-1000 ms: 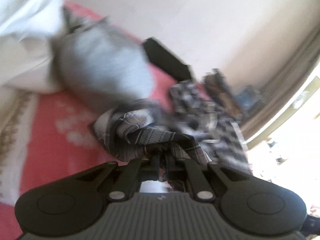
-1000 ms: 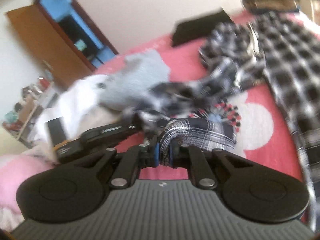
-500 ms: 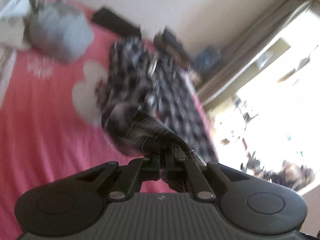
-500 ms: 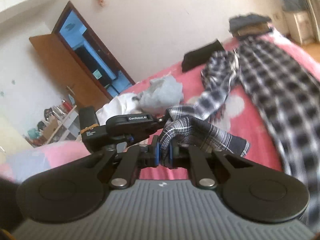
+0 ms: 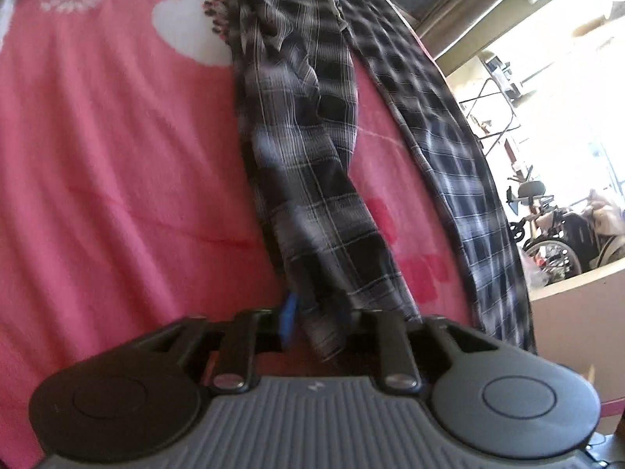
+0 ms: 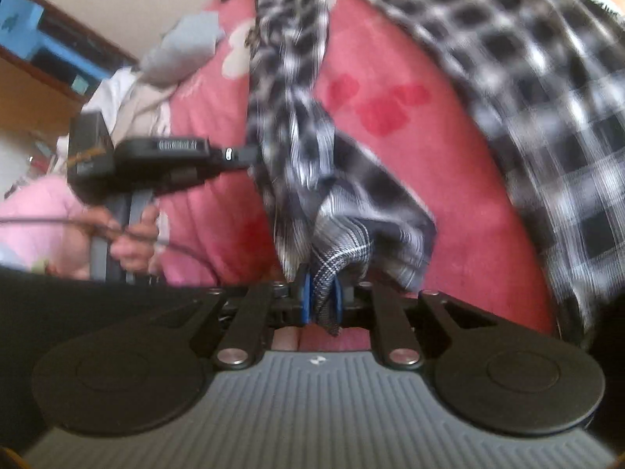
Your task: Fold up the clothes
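A dark plaid garment (image 5: pixel 312 125) lies stretched out long on the pink bedspread (image 5: pixel 117 156). Its near end runs between the fingers of my left gripper (image 5: pixel 316 318), whose jaws are opening; a gap shows between the left blue pad and the cloth. In the right wrist view the same plaid garment (image 6: pixel 297 136) bunches at my right gripper (image 6: pixel 321 299). Those jaws are starting to open, but the blue pads still press a fold. The left gripper (image 6: pixel 238 154) reaches into the cloth's left side, held by a hand (image 6: pixel 129 234).
A larger black-and-white checked garment (image 5: pixel 449 136) (image 6: pixel 547 97) lies along the bed's right side, near its edge. A grey garment (image 6: pixel 187 43) and white cloth (image 6: pixel 117 93) sit at the far left. Beyond the bed edge stands a cluttered, bright room.
Both grippers have swung down toward the bed, drawing the bunched plaid garment out long and flat. The left jaws, shut on the cloth before, have parted.
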Available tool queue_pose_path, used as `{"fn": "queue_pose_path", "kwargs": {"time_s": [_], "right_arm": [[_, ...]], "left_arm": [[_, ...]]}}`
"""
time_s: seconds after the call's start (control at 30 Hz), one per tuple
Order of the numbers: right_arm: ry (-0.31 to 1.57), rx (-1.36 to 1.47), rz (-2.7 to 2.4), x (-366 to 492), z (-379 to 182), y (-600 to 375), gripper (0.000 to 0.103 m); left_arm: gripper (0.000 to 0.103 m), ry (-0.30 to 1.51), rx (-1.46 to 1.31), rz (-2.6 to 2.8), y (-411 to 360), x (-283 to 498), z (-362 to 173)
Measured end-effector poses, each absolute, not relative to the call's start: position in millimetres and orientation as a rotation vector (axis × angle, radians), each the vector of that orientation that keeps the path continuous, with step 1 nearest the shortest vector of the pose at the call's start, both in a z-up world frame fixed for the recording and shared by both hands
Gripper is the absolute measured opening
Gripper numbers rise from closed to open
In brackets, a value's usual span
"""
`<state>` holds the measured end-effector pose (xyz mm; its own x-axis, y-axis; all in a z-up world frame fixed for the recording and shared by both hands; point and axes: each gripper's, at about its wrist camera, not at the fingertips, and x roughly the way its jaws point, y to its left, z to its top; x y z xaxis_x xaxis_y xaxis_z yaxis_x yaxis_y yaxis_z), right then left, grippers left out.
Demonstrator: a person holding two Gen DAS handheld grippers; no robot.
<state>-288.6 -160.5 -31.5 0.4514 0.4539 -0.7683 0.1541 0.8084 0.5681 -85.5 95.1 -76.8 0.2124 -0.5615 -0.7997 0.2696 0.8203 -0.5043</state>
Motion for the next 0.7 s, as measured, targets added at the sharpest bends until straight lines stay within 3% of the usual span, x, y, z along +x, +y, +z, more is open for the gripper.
{"fn": "queue_pose_path", "kwargs": {"time_s": [0.07,0.17,0.3,0.53,0.7], "right_arm": [[1.128,0.636,0.286,-292.6,-27.2,-160.6,0.016],[1.099,0.611,0.360,-299.9,-14.8,-164.7,0.023],[0.999,0.556,0.326,-284.3,-5.5,-169.2,0.032],[0.931,0.297,0.194,-217.9,-29.5,-141.5,0.032],[1.003,0.338,0.111,-184.9,-63.7,-156.0,0.032]], "left_arm": [[0.048,1.227,-0.271,-0.582,98.9,-81.6,-74.0],[0.057,1.239,-0.248,-0.584,102.4,-77.8,-73.1],[0.058,1.219,-0.223,-0.556,102.4,-81.3,-74.0],[0.056,1.165,-0.147,-0.580,91.5,-87.7,-73.1],[0.056,1.177,-0.164,-0.568,80.1,-80.2,-81.6]]}}
